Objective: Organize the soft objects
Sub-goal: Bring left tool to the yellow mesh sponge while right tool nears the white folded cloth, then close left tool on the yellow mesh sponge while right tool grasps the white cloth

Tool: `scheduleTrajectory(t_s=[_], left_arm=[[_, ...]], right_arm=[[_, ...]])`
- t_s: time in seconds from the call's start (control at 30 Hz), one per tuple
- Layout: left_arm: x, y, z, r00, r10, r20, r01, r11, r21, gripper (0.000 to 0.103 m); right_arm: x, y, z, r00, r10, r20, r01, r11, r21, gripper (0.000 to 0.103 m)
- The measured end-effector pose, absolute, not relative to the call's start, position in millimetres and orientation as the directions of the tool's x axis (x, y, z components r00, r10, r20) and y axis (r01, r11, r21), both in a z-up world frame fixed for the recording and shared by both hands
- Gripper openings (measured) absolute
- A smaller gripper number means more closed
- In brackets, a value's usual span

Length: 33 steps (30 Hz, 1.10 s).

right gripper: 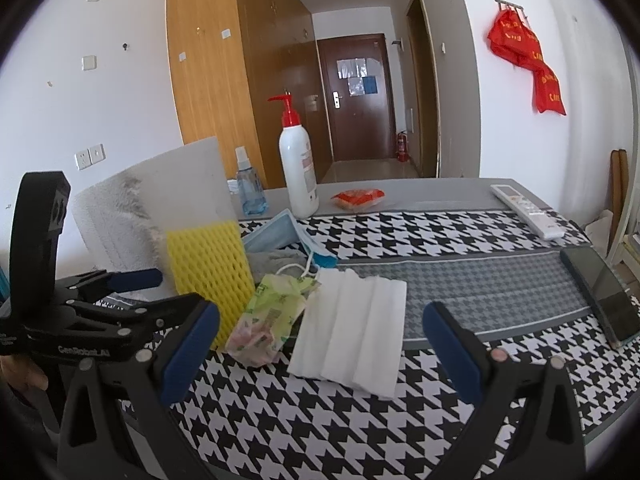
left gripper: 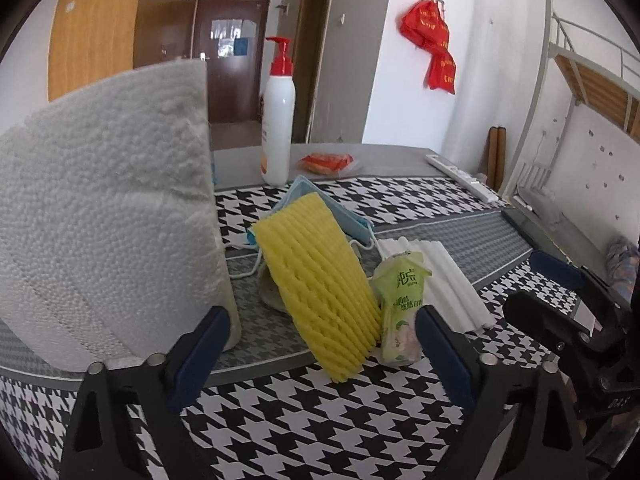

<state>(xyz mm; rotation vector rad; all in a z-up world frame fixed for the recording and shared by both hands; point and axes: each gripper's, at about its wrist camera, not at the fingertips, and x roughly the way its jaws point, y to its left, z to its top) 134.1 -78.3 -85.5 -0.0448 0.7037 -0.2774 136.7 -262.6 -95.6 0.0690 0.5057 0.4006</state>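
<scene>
We see left gripper (left gripper: 320,344) fingers spread wide around yellow foam net (left gripper: 320,280), not pressing; right gripper (right gripper: 320,344) fingers wide, empty, over white foam sheet (right gripper: 352,328) on bench (right gripper: 480,236).

A: Roll (left gripper: 108,208) is embossed paper, pebbly, matt. Yellow net (left gripper: 320,280) is foam mesh, ribbed, matt.

B: Green pack (left gripper: 400,308) is thin glossy crinkled plastic film. White strips (right gripper: 352,332) are smooth matt foam. Mask (right gripper: 280,236) is matt nonwoven cloth.

A: Cloth (right gripper: 360,420) looks like smooth printed houndstooth. Bottle (right gripper: 298,168) is glossy white plastic. Pads (right gripper: 188,352) are matt blue rubber on black plastic arms.
</scene>
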Motion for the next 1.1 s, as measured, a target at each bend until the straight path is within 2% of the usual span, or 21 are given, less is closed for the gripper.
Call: scheduleTrajectory(t_s=[0.13, 0.3, 0.47, 0.53, 0.7, 0.8, 0.93, 1.1], left_arm=[[135.4, -83.3, -89.9, 0.711, -0.286, -0.643, 0.256, 0.956, -0.142, 0.08], [138.0, -84.5, -93.7, 0.701, -0.294, -0.65, 0.257, 0.954, -0.154, 0.074], [144.0, -83.7, -95.2, 0.684, -0.317, -0.657, 0.264, 0.947, -0.182, 0.058], [146.1, -83.1, -96.8, 0.676, -0.324, -0.662, 0.265, 0.945, -0.192, 0.048], [147.2, -82.1, -97.8, 0.68, -0.335, -0.652, 0.273, 0.941, -0.198, 0.035], [146.4, -81.3, -97.3, 0.684, -0.337, -0.647, 0.281, 0.94, -0.193, 0.033], [146.5, -82.1, -96.6, 0.682, -0.351, -0.642, 0.295, 0.935, -0.198, 0.024], [141.1, -85.1, -93.0, 0.703, -0.339, -0.625, 0.31, 0.937, -0.16, 0.02]], right_arm=[[137.2, -261.9, -96.5, 0.796, 0.394, -0.459, -0.36, 0.918, 0.164, 0.102], [137.6, -262.2, -97.2, 0.796, 0.394, -0.46, -0.361, 0.918, 0.16, 0.102], [138.6, -263.6, -99.1, 0.793, 0.382, -0.475, -0.351, 0.923, 0.158, 0.102], [139.9, -264.3, -100.1, 0.791, 0.369, -0.488, -0.339, 0.928, 0.152, 0.102], [147.5, -266.7, -105.0, 0.777, 0.335, -0.534, -0.305, 0.941, 0.147, 0.102], [152.5, -265.3, -108.1, 0.766, 0.311, -0.563, -0.288, 0.949, 0.132, 0.102], [158.1, -262.1, -111.7, 0.748, 0.299, -0.593, -0.286, 0.951, 0.119, 0.102], [163.8, -258.2, -114.9, 0.728, 0.297, -0.617, -0.298, 0.949, 0.106, 0.102]])
